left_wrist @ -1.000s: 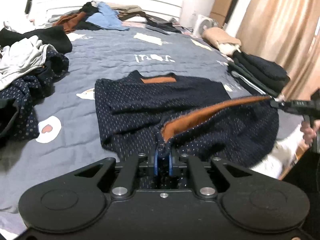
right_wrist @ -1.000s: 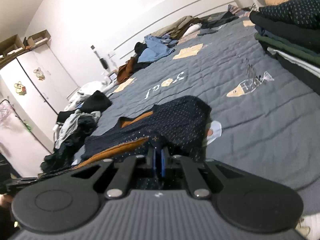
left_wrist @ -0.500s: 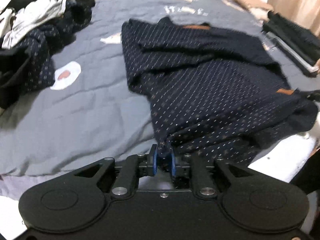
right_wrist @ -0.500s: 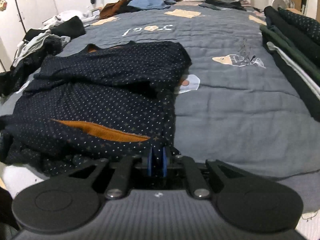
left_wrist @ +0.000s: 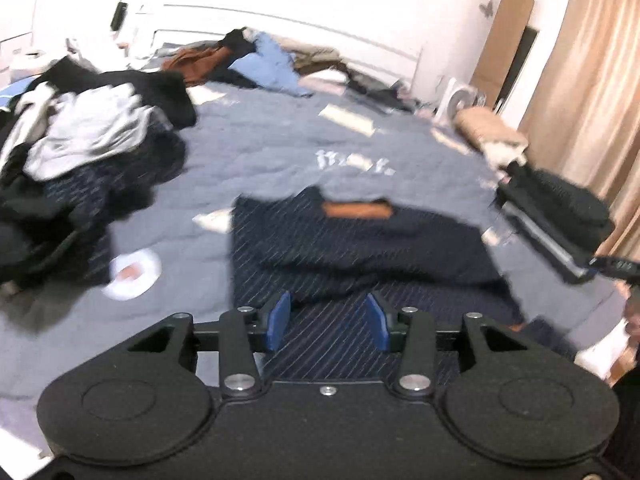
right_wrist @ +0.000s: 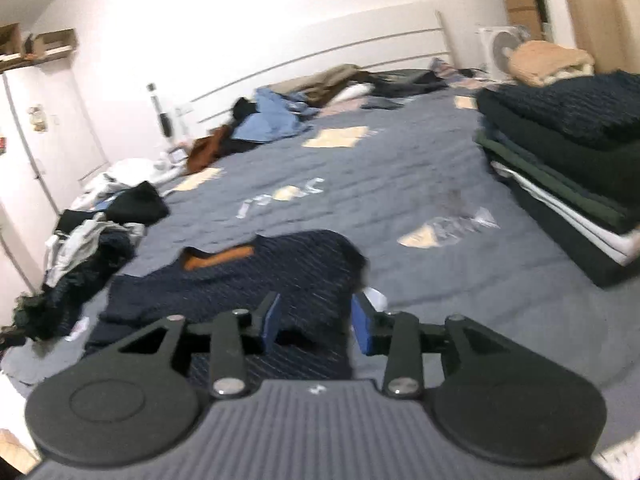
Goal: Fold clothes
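Observation:
A navy dotted shirt (left_wrist: 360, 248) with an orange collar lining (left_wrist: 356, 210) lies spread on the grey quilt, its near hem by the bed's front edge. My left gripper (left_wrist: 328, 318) hovers over that hem; its jaws are opening and the blue pads (left_wrist: 280, 316) hold nothing. In the right wrist view the same shirt (right_wrist: 248, 288) lies below my right gripper (right_wrist: 316, 320), whose jaws are also opening with no cloth pinched between them. The right gripper's tip (left_wrist: 616, 266) shows at the far right of the left wrist view. Both views are motion-blurred.
A heap of unfolded clothes (left_wrist: 80, 160) fills the bed's left side, and more lie along the headboard (right_wrist: 280, 116). A stack of folded dark garments (right_wrist: 572, 168) stands on the right. A fan (right_wrist: 504, 46) and curtain (left_wrist: 592, 80) are beyond it.
Both grippers let go of the shirt's hem and now stand open. They lifted and tipped up, so the views show more of the room. The shirt lies flat on the quilt.

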A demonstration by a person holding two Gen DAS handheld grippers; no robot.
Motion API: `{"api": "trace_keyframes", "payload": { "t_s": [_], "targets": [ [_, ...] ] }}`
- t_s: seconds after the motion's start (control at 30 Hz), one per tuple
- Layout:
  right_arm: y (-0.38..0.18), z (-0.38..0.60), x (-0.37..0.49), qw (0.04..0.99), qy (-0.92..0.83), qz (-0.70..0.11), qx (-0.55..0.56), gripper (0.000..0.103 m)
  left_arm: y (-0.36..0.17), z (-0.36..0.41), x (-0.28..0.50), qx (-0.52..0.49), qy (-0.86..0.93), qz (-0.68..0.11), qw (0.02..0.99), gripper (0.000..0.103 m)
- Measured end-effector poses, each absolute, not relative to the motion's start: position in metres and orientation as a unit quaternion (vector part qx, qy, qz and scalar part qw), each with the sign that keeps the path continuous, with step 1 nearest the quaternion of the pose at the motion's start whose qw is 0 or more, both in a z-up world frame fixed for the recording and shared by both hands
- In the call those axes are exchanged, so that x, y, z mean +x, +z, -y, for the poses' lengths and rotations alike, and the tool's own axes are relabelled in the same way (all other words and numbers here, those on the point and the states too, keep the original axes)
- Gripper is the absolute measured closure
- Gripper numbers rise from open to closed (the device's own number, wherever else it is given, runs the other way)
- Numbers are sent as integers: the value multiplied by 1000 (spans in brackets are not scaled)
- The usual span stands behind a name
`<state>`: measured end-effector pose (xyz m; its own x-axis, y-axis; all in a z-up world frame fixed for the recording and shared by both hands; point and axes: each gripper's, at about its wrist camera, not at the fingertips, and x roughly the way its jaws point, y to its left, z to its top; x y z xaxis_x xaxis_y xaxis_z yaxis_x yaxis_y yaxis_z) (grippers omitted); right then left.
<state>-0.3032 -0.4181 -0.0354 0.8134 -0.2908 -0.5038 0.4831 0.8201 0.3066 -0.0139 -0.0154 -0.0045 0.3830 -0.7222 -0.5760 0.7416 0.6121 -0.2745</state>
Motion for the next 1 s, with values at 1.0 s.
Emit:
{"api": "trace_keyframes", "payload": {
  "t_s": [1.0],
  "targets": [
    [-120, 469, -199, 854, -143, -277, 417, 64, -115, 77, 99, -242, -315, -495, 773, 58]
  ]
}}
